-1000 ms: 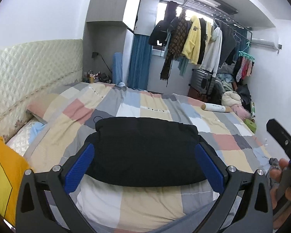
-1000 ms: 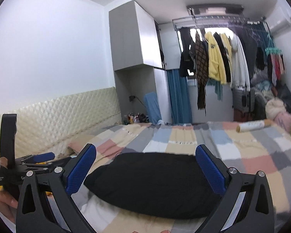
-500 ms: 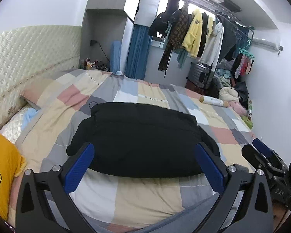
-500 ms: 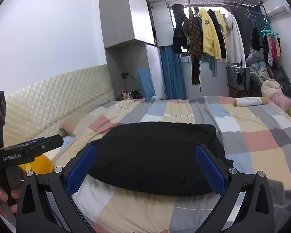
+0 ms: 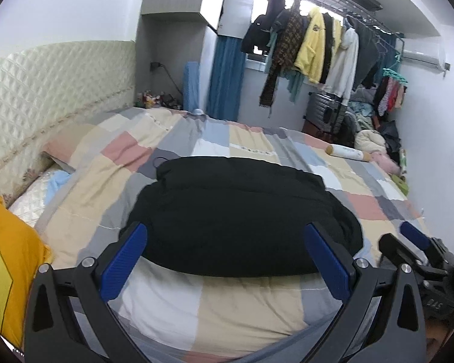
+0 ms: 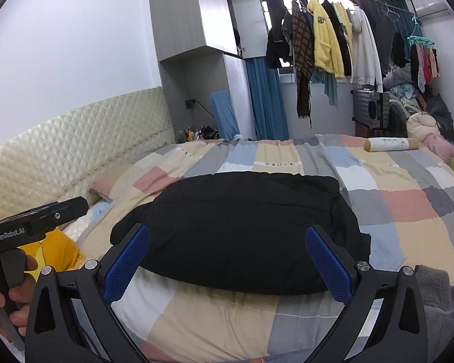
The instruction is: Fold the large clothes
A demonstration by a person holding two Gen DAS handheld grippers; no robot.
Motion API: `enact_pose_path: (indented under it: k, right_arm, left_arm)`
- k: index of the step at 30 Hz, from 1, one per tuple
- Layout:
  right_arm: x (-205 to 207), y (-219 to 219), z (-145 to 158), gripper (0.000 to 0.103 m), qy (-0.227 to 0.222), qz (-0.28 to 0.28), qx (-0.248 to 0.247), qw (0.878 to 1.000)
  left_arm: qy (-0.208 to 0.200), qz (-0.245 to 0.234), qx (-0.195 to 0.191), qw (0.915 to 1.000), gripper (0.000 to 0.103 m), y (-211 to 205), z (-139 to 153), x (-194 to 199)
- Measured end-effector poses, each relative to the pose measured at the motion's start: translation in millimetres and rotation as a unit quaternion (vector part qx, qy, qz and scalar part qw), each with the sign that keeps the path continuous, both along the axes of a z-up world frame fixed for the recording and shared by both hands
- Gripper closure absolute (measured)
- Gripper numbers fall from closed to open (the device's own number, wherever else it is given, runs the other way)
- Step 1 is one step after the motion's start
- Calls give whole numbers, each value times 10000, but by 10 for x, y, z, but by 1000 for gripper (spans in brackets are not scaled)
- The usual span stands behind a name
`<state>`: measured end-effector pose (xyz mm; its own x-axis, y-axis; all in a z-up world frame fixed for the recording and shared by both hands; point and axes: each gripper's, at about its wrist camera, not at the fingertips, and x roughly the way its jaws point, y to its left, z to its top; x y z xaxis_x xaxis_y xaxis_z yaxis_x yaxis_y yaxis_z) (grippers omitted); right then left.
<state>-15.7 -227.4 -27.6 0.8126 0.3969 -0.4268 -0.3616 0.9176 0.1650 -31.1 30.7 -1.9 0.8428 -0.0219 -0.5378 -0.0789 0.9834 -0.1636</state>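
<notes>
Bulky black garment [image 5: 239, 214], folded into a thick rounded bundle, lies mid-bed on the pastel patchwork check bedspread [image 5: 245, 305]. Both views show it whole; nothing touches it.

Left gripper [image 5: 227, 260]: black frame, blue ribbed pads, jaws spread wide, nothing between them. It hangs over the near edge of the bed, pads framing the bundle's near corners in the picture but clear of the fabric. Right gripper [image 6: 227, 260]: same build, jaws equally wide and empty, also short of the bundle.

Cross-view:
- Left wrist view catches the right gripper at the lower right edge, one blue pad tip [image 5: 413, 236] and black body visible, just off the bundle's right end.
- Right wrist view catches the left gripper body with "GenRobot.AI" lettering at the left edge, plus the person's left hand [image 6: 13, 290] wrapped on its handle. Hand not visible in the left view.
- Yellow-orange cushion [image 5: 6, 275] is big in the left view, only a sliver in the right view.
- Grey fuzzy fabric [image 6: 439, 308] at lower right shows only in the right view.

Around: cream quilted padded headboard [image 6: 75, 157] along the left, white cylindrical bolster with tan ends [image 6: 392, 144] on the far right of the bed, ceiling rail of hanging clothes [image 6: 333, 36] including a yellow fleece, blue curtain [image 6: 266, 99], grey wardrobe [image 6: 193, 18].
</notes>
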Motion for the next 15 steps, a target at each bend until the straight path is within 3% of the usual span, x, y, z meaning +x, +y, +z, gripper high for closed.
enact_pose_path:
  k: [15]
  right_arm:
    - [25,-43,-39,0,1,-147,-72,9999]
  left_arm:
    - [187,-36,-50,9998,0,13,-94,77]
